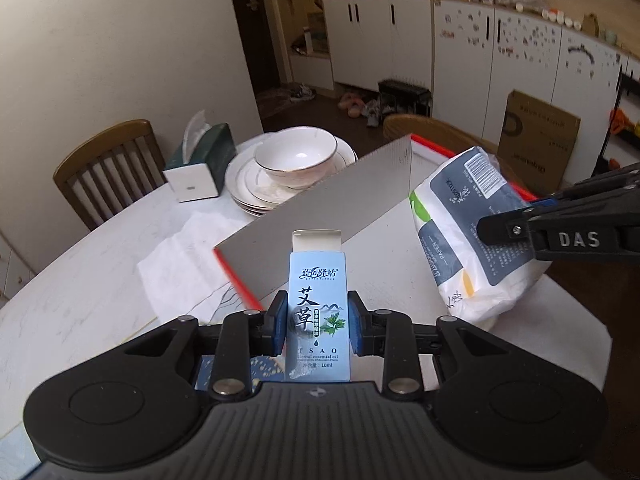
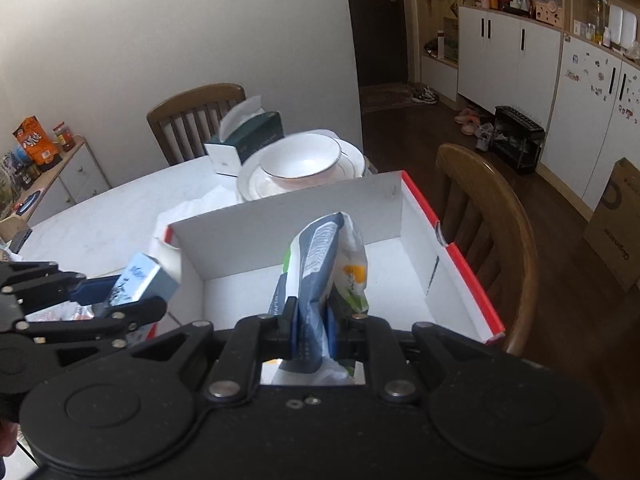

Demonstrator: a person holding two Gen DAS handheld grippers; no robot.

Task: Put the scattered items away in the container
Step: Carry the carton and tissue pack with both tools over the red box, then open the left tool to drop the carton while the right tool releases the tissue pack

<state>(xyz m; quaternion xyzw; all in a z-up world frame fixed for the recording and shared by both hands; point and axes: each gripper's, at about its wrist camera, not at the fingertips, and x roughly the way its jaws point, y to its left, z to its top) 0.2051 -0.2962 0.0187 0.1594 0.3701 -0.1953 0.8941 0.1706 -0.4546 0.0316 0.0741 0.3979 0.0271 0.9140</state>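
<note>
left hand-held gripper point(image 1: 318, 322) – clamping tight on a blue essential-oil carton point(image 1: 317, 312), poised by the near left wall of the open box point(image 2: 288, 216) | right hand-held gripper point(image 2: 312, 320) – pinching a tissue pack point(image 2: 320, 264), hanging over the box's white floor | stacked plates point(image 1: 248, 184) sitting beyond on the surface point(image 1: 80, 292)

Matte black plastic throughout. On the left tool point(image 1: 318, 322), two round domed housings flanking a ribbed central plate, with angular linkage arms pinned by silver screws. Blue pads point(image 1: 280, 326) lining the inner faces of the black fingers. Same build on the right tool point(image 2: 312, 320): twin discs, silver pivot screws, dark blue pads point(image 2: 294, 326), and two small screws near the middle of the body. Raised letters "DAS" on the side of the right tool, seen from the left wrist view.
</note>
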